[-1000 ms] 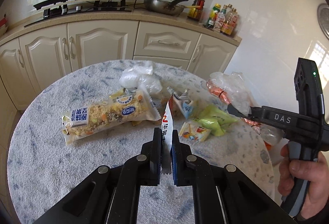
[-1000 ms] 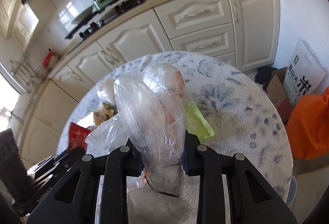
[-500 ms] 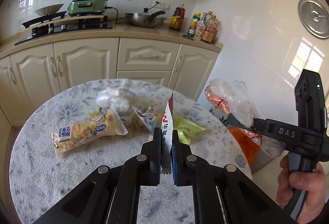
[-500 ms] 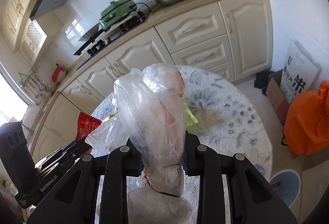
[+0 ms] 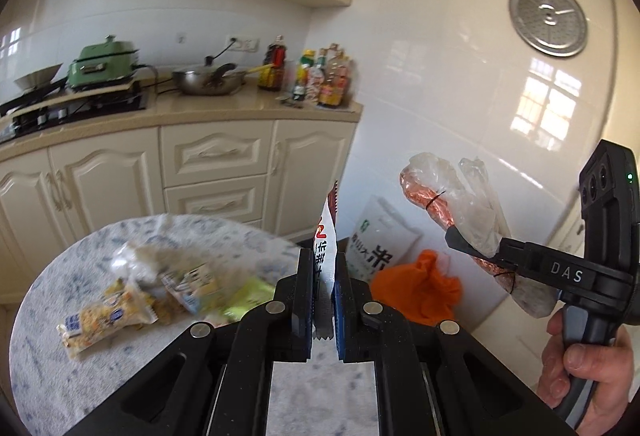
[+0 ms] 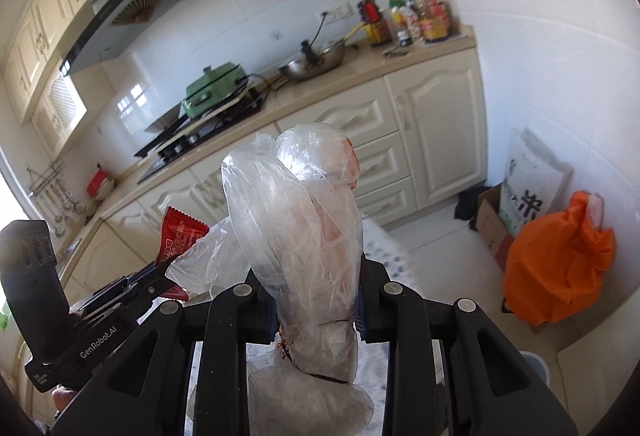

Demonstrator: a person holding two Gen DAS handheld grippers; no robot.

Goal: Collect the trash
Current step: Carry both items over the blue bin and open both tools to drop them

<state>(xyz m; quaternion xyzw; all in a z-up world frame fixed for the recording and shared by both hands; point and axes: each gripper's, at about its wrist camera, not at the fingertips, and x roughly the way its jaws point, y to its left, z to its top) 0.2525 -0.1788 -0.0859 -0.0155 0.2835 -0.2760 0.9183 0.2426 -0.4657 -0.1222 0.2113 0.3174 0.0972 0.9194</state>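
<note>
Reading "DAS" on right gripper (image 5: 476,248), "GenRobot.AI" on left gripper (image 6: 160,272)

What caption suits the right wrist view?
Right hand-held gripper clamps a clear plastic bag, facing an orange bag on the floor.

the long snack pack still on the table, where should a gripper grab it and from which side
Best guess: pinch the snack pack across its narrow middle, coming down from above. It lies flat on the table, long and slim, so jaws span the short width easily. Its crimped end touches other wrappers, so the middle is freer. Blur hides detail.
</note>
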